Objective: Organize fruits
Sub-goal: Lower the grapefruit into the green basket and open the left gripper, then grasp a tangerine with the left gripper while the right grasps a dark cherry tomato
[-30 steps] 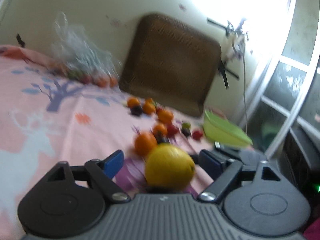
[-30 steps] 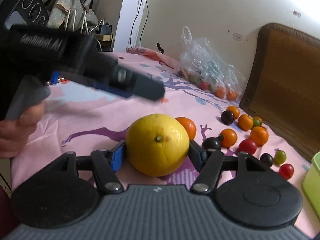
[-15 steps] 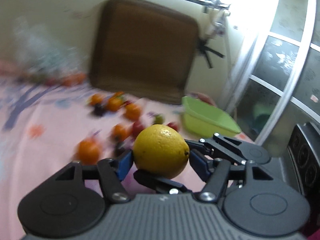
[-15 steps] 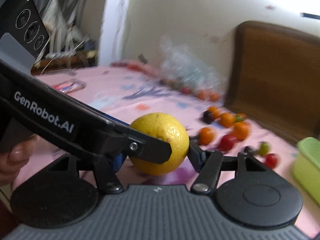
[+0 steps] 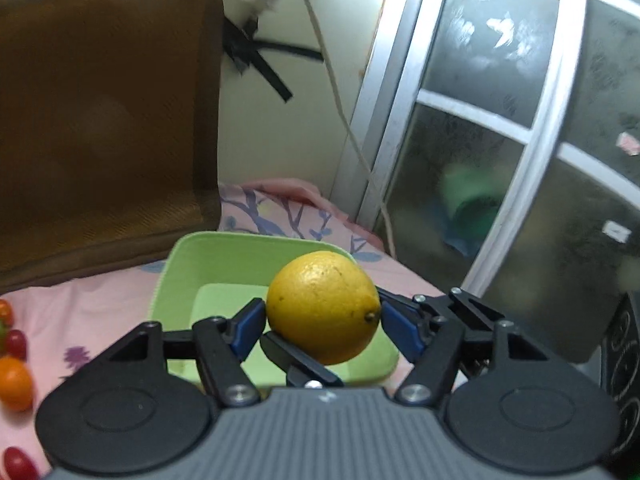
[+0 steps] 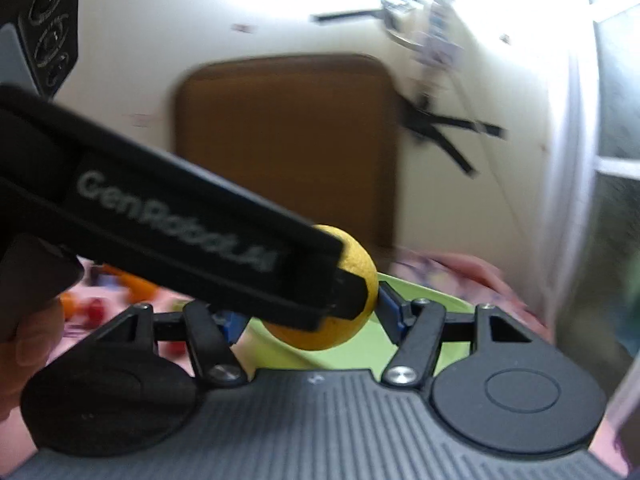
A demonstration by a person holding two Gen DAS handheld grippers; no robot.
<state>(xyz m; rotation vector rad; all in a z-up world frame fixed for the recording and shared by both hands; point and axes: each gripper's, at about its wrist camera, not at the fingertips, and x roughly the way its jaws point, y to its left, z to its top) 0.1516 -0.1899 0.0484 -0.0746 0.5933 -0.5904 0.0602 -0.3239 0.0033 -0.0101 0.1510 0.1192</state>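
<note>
- Lemon (image 5: 323,307): a big yellow one, held up in the air right above the green tub (image 5: 176,276), not resting in it.
- Left claw (image 5: 324,326) has its blue pads on either side of the lemon; its jaws are opening slightly, about half spread, and the pads look to be touching the peel on both sides.
- Right claw (image 6: 310,316) grips the same lemon (image 6: 360,276) from another angle, jaws about two-thirds spread and pressed on the fruit; one of its fingers shows as a black bar passing under the lemon in the left view.
- From the right view, the left claw's black body crosses in front and hides much of the fruit; a person's hand (image 6: 28,344) holds its handle at the left edge.
- Green tub sits on a pink patterned cloth (image 5: 100,304), just in front of a brown cushion (image 5: 100,112) leaning on the wall.
- Small orange and red fruits (image 5: 14,376) lie on the cloth, left of the tub.
- White cable (image 5: 332,80) hangs down the wall beside a framed glass door (image 5: 480,112).
</note>
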